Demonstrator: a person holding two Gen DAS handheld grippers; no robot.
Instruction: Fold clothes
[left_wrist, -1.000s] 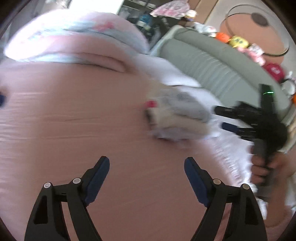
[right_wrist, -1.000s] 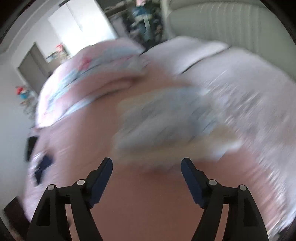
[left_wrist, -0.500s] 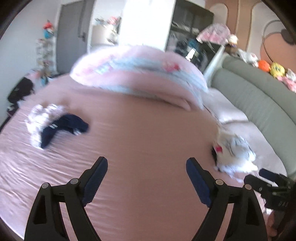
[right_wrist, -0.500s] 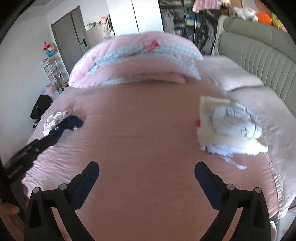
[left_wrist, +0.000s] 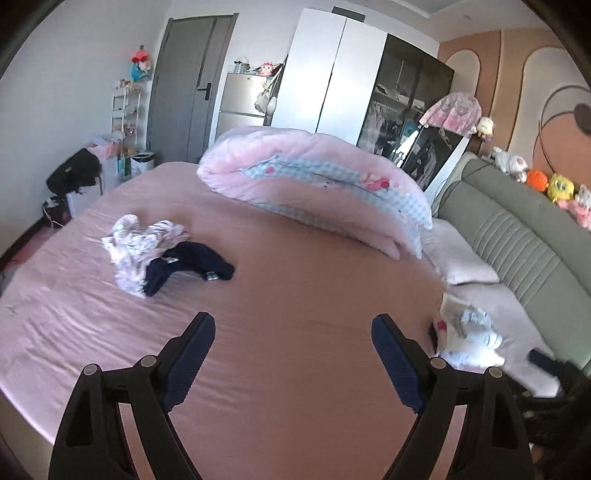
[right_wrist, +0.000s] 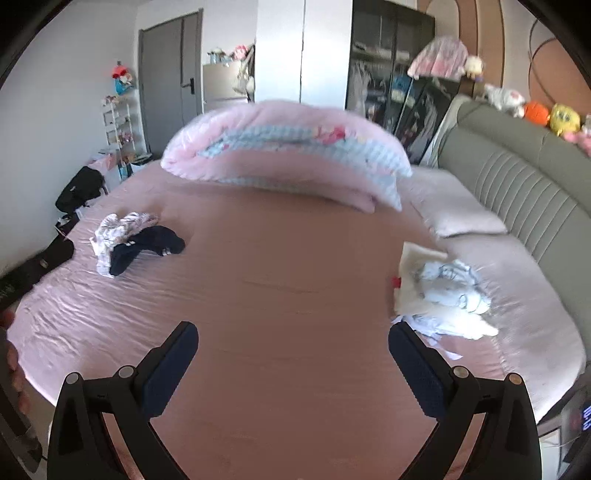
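Both grippers have pulled back from the folded pile (right_wrist: 439, 291) by the pillow; left gripper (left_wrist: 293, 354) and right gripper (right_wrist: 293, 363) jaws gape empty. Unfolded clothes (left_wrist: 159, 254) wait across the bed (left_wrist: 295, 295).

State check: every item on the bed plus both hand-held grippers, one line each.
Left hand-held gripper: open, empty.
Right hand-held gripper: open, empty.
Navy garment: crumpled, unfolded.
White patterned garment: crumpled beside the navy one.
Light clothes stack: piled near the pillow.
Pink quilt: folded.
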